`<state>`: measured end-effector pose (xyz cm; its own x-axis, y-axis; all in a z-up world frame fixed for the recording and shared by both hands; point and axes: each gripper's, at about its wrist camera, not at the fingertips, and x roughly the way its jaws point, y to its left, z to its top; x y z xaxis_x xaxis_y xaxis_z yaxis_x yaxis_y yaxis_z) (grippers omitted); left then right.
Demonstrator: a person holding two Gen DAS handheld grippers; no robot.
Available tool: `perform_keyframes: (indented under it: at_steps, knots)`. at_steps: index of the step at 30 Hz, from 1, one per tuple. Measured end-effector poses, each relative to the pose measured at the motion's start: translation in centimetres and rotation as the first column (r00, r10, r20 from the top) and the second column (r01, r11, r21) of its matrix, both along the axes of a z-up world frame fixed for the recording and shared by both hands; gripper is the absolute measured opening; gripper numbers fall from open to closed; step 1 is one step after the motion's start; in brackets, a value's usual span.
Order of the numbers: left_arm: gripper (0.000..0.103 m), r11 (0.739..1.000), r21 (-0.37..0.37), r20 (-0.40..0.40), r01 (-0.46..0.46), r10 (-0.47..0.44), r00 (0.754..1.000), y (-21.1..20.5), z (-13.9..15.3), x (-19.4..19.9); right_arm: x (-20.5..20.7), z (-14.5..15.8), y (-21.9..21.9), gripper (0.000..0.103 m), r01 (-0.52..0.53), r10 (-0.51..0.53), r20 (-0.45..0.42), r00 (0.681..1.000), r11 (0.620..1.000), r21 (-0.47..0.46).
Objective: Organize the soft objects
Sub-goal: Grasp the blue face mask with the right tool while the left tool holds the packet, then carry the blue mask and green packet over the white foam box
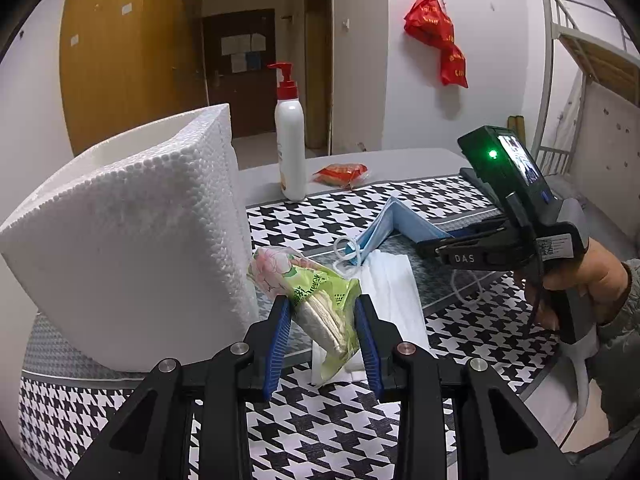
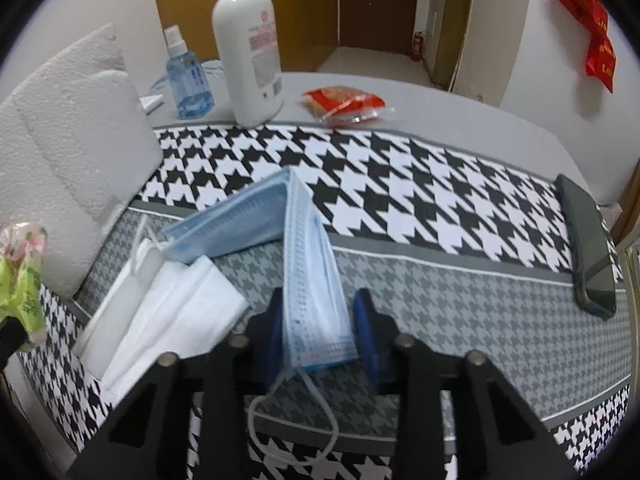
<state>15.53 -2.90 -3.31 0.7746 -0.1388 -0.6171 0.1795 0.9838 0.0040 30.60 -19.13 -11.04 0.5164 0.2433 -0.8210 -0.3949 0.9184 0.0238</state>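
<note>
Green packet (image 1: 320,304): cotton pads in a floral plastic wrap, raised just beside the foam box (image 1: 132,236), pinched by left gripper (image 1: 323,330).
Blue mask (image 2: 308,264): one end lifted off the houndstooth mat (image 2: 440,208), right gripper (image 2: 320,328) jaws narrow round it; firm grip? can't tell.
White masks (image 2: 176,308): flat on mat, near both.
Risk: slick wrap may slip out; mask's loop could snag.

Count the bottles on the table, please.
2. The white pump bottle stands at the far edge of the patterned mat; the blue spray bottle stands just left of it. The foam box may hide others.
</note>
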Motion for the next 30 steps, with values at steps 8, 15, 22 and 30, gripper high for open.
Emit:
perform_keyframes:
  at_steps: [8,15,22,30]
  knots:
    - [0.035,1.000,0.008,0.022,0.002,-0.002,1.000,-0.3,0.8,-1.3,-1.5,1.4,-1.0,0.009,0.021,-0.022,0.026,0.999,0.999,0.049]
    - [0.035,1.000,0.001,0.048,0.008,-0.009,0.999,0.0,1.9,-3.0,-4.2,4.0,-2.2,0.009,0.022,-0.029,0.074,0.997,0.996,0.090]
    - [0.035,1.000,-0.001,0.090,0.018,-0.018,0.996,0.4,3.6,-5.2,-7.8,7.2,-3.2,0.009,0.017,-0.039,0.154,0.987,0.990,0.140]
    - [0.035,0.999,0.004,0.160,0.034,-0.034,0.987,1.1,5.9,-7.8,-12.2,10.1,-3.1,0.009,-0.002,-0.044,0.250,0.967,0.984,0.179]
